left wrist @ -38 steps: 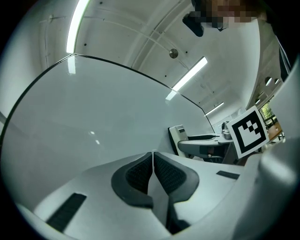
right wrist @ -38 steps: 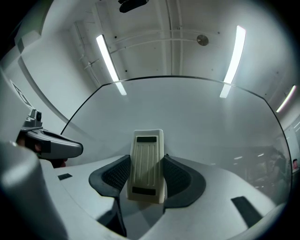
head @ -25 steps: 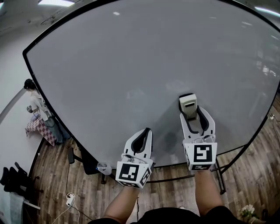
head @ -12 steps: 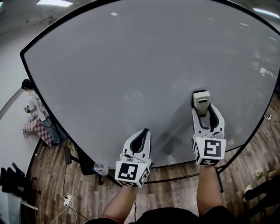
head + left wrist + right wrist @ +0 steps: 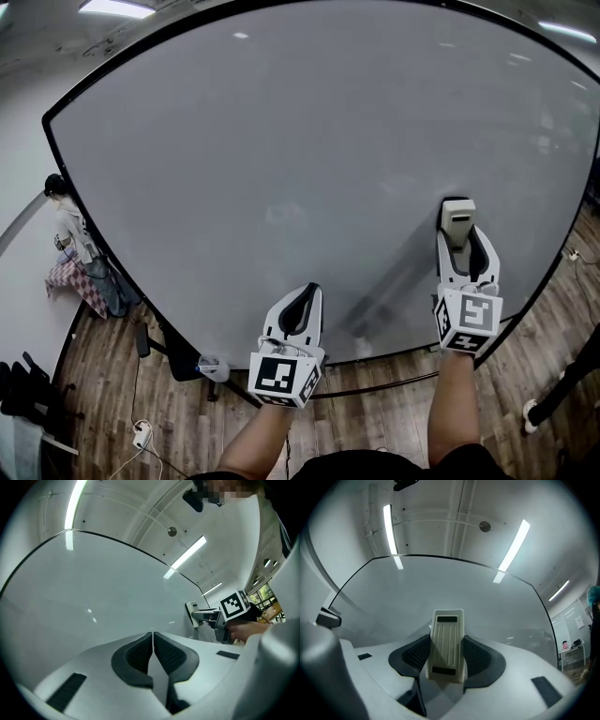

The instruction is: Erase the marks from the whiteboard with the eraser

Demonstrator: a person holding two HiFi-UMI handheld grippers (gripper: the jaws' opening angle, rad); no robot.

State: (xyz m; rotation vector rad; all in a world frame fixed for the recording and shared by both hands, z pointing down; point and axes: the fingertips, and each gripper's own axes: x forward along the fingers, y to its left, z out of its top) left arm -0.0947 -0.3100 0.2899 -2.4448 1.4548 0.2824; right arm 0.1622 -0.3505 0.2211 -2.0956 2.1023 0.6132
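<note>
We hold the cream, ribbed plastic eraser (image 5: 457, 221) clamped upright in the jaws of our right gripper (image 5: 461, 246). Its far face seems pressed to the big pale-grey, black-framed whiteboard (image 5: 281, 141), low on the right side, so an arm sweep does the wiping. Our left gripper (image 5: 302, 298) idles near the board's bottom edge, jaws closed on nothing, out of the way. We see no clear marks. Since a second ago the eraser has slid rightward toward the frame, while the left gripper has barely shifted
</note>
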